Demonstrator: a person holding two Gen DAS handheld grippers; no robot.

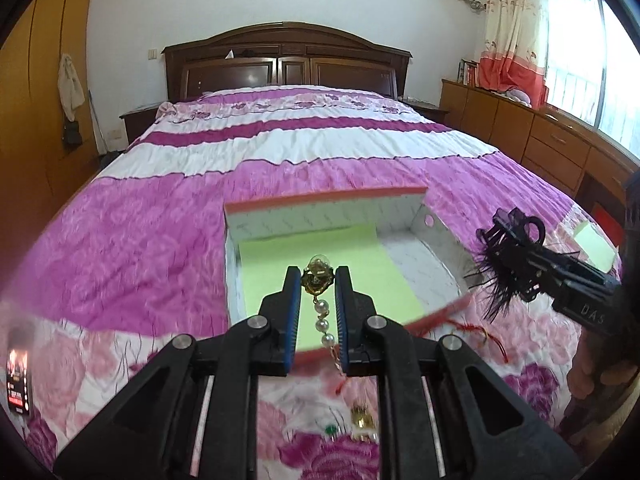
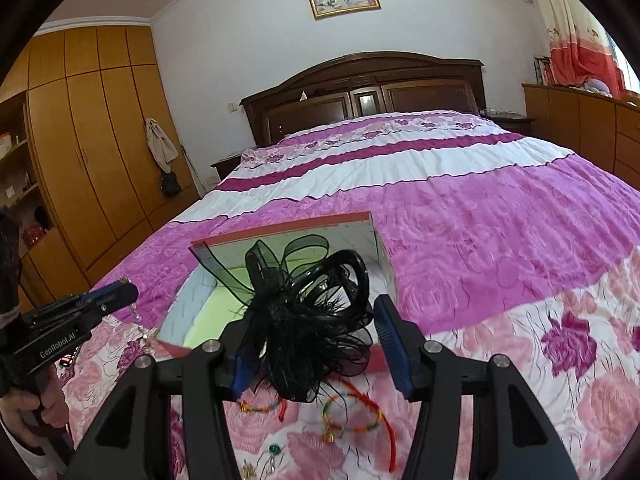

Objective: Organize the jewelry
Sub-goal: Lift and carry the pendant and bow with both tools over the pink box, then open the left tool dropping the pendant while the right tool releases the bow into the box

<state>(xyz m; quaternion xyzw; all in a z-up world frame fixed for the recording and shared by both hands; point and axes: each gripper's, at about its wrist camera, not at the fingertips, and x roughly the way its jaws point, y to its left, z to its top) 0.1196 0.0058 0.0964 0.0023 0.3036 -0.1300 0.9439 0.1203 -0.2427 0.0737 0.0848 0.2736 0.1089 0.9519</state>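
My left gripper [image 1: 317, 280] is shut on a gold brooch [image 1: 317, 277] with a hanging string of pearls [image 1: 323, 322], held over the open white box [image 1: 436, 236] with red rim and a green sheet [image 1: 320, 256] inside. My right gripper [image 2: 308, 320] is shut on a black feather-and-ribbon hair ornament [image 2: 304, 312], held above the box's near edge [image 2: 280, 232]. In the left wrist view the right gripper [image 1: 516, 240] with the ornament is at the box's right. In the right wrist view the left gripper [image 2: 124, 288] is at the box's left.
The box sits on a pink floral bedspread [image 1: 140, 220]. Red and multicoloured string bracelets [image 2: 352, 412] and small gold and green trinkets [image 1: 360, 420] lie on the bed near me. A phone [image 1: 18, 380] lies at the left. Green notes [image 1: 592, 248] lie to the right.
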